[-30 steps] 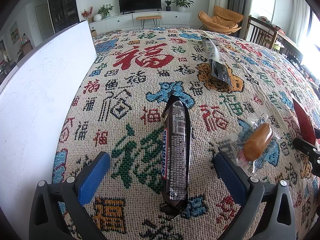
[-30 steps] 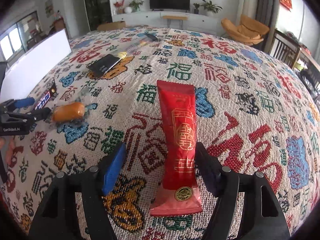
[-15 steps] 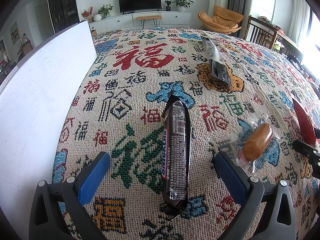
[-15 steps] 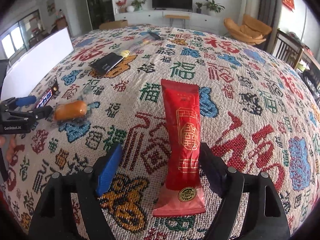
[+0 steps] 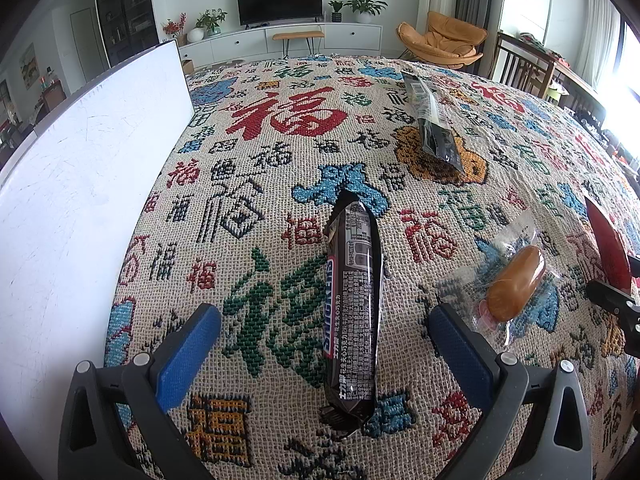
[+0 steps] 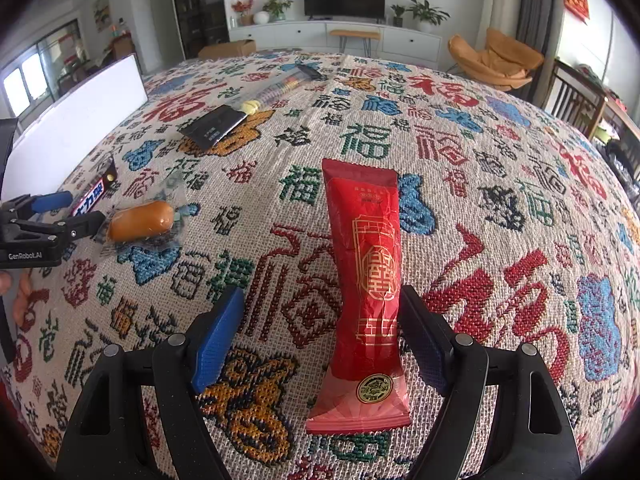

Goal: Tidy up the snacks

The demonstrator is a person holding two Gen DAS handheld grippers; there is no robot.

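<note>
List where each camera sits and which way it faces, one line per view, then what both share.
Left wrist: sits behind the open left gripper, angled down at the Snickers bar lying between its blue fingers.
Right wrist: sits behind the open right gripper, angled down at the red packet; the person's fingers show at the left edge.
Shared: the wrapped bun, the red packet, the tablecloth.
</note>
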